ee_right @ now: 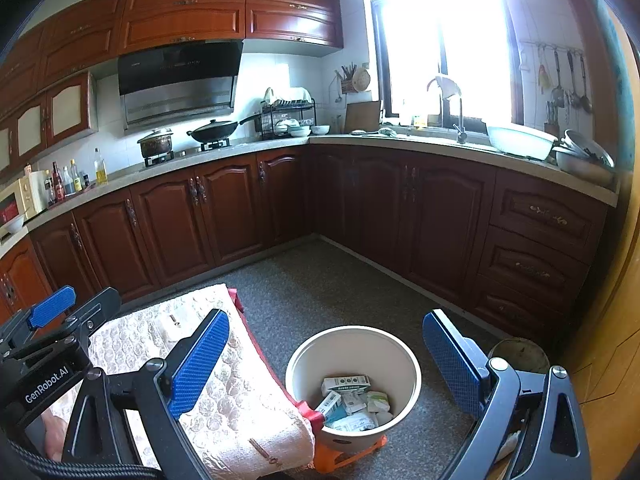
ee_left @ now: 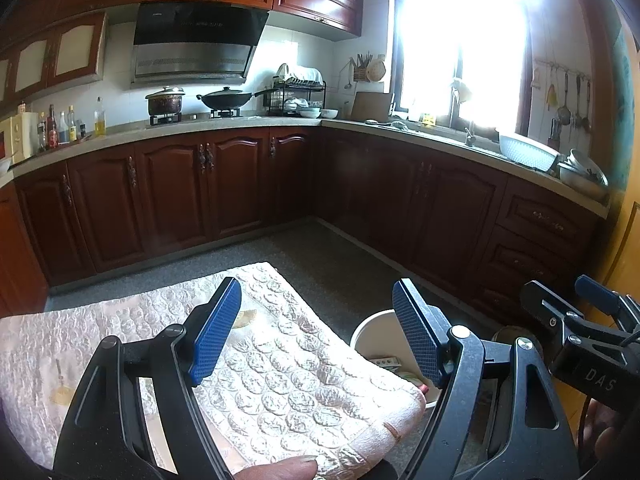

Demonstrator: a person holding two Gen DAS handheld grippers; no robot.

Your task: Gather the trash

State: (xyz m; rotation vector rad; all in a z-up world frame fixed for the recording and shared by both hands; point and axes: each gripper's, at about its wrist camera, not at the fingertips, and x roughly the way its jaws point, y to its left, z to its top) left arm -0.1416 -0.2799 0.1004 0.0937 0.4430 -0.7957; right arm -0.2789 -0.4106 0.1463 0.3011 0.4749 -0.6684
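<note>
A white round bin (ee_right: 354,384) stands on the floor beside the table, with several small boxes and packets (ee_right: 348,400) lying inside it. In the left wrist view only part of the bin (ee_left: 376,336) shows past the table's corner. My left gripper (ee_left: 316,332) hangs open over the lace-covered table (ee_left: 288,384), nothing between its blue pads. A small pale scrap (ee_left: 245,319) lies on the cloth just past the left pad. My right gripper (ee_right: 326,364) stands open above the bin, empty. Each gripper shows at the edge of the other's view.
Dark wooden kitchen cabinets (ee_right: 224,216) run around the room under a stone counter with pots, bottles and bowls. An orange low stool (ee_right: 348,454) sits under the bin. A dark round pot (ee_right: 520,354) stands on the floor at the right. Grey floor (ee_right: 340,284) lies ahead.
</note>
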